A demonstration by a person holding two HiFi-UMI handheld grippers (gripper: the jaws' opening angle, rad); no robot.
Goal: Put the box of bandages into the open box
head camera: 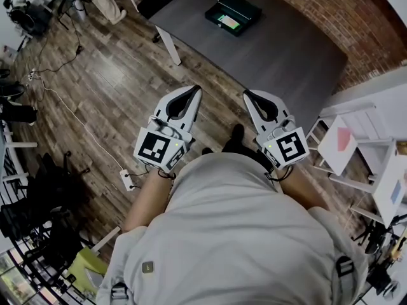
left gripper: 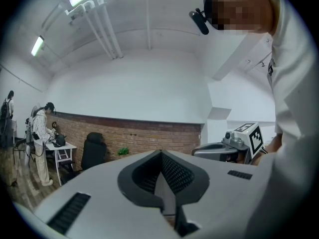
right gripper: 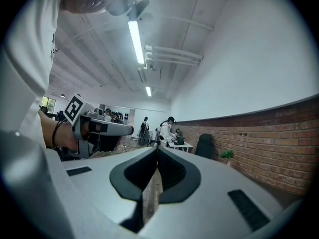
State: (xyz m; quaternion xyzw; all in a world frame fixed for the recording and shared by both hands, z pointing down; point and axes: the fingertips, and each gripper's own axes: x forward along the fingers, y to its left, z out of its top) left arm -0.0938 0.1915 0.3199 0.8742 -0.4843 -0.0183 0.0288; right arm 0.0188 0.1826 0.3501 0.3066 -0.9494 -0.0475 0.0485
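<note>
Bandage box (head camera: pixel 227 22) lies inside the open box (head camera: pixel 236 8), well ahead of the left gripper (head camera: pixel 194 89) and right gripper (head camera: pixel 248 94), both with jaws together, empty.

So we spotted the open box (head camera: pixel 236 8) on the grey table (head camera: pixel 280 56), toward its far left end and a bit in from the left corner. It was dark, flat and rectangular. A small green-and-white box (head camera: pixel 229 22) lay flat at its near side, but we couldn't tell whether it was inside or on top.
</note>
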